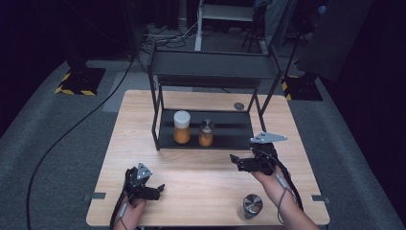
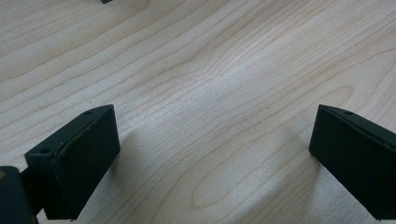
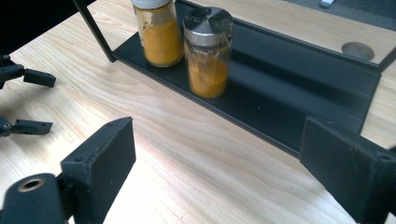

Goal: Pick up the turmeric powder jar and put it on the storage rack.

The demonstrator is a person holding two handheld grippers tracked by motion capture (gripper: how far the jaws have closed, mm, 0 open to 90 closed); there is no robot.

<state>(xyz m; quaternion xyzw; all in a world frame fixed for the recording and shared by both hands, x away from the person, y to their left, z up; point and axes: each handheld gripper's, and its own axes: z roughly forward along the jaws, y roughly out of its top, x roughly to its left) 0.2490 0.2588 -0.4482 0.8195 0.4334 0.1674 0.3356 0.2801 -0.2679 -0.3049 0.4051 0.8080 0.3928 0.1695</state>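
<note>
Collision with the metal-lidded spice jar (image 3: 208, 53) on the black rack's lower shelf (image 3: 299, 112) is risked if the empty, wide-open right gripper (image 3: 215, 163) is advanced carelessly; left gripper (image 2: 215, 154) likewise open.

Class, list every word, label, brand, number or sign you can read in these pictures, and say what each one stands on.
None can be read.
White-lidded jar: no label or print.
Metal-lidded jar: no label or print.
Lying jar on the table: too small to tell.
Yellow-black striped floor bases: stripes, no words.
</note>
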